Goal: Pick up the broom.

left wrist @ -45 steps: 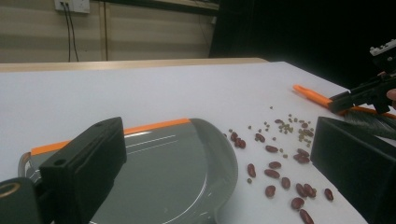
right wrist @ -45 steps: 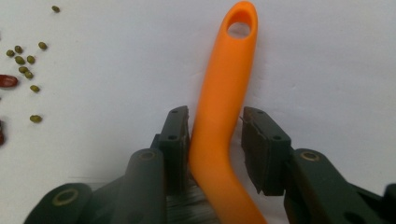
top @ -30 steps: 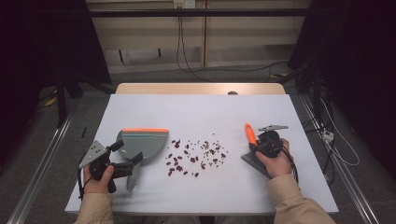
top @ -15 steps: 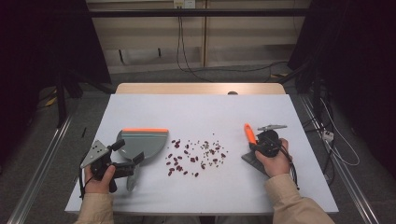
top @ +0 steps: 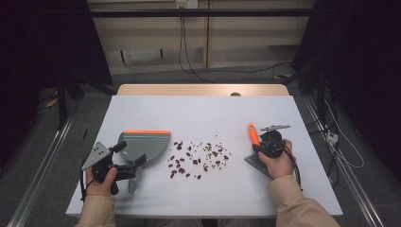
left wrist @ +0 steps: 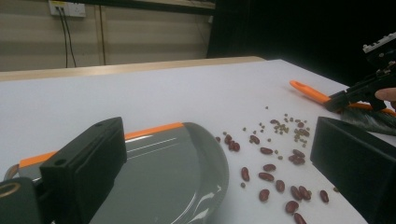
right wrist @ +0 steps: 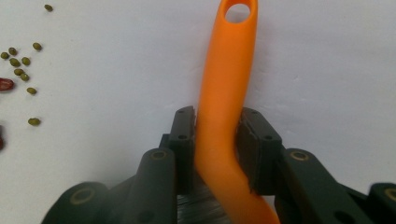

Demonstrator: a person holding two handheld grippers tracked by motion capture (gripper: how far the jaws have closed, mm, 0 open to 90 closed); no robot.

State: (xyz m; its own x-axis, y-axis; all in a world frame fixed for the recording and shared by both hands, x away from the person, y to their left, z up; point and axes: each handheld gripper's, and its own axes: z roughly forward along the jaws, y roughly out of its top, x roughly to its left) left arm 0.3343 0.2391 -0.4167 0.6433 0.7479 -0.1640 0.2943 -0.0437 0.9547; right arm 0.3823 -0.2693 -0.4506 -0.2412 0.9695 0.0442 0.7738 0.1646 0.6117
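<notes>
white worktop [top: 203,113] looks unchanged over the last second: right claw [right wrist: 217,135] stays clenched on the brush's orange handle [right wrist: 223,93], left claw [top: 126,160] released around the dustpan [top: 144,143], beans [top: 198,156] unswept.

My high view looks forward and down over the whole table [top: 203,113], while my left gripper view skims low across it and my right gripper view stares close down; all share the beans [top: 196,158].

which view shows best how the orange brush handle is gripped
The right gripper view: the orange brush handle sits clamped between both jaws. The high view shows it small beside the right hand; the left gripper view shows it far off.
</notes>
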